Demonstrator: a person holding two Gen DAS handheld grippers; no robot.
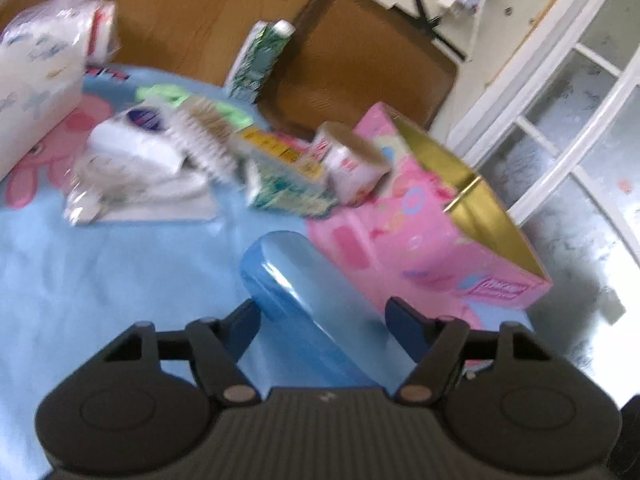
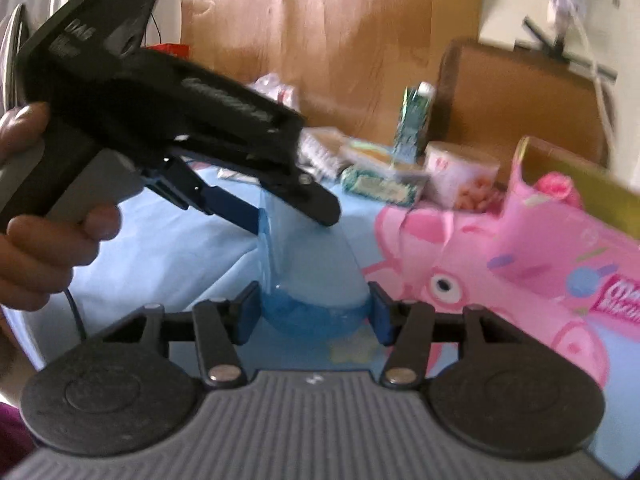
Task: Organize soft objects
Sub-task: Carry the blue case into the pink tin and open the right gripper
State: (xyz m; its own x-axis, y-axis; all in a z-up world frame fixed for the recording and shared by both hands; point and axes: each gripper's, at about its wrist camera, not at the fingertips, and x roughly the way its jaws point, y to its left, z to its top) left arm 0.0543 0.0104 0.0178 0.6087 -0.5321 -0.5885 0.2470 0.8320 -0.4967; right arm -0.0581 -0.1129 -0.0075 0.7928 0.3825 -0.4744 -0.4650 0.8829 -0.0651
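Both claws share one load: my left gripper (image 1: 322, 322) closes on one end of the blue roll (image 1: 304, 300), my right gripper (image 2: 314, 312) pinches the other end, fingers pressed to its sides — two grips, I judge, so the soft thing cannot sag. It hangs over the blue blanket (image 1: 100, 280), glossy, translucent, squashed — beside the pink box (image 1: 420, 240).
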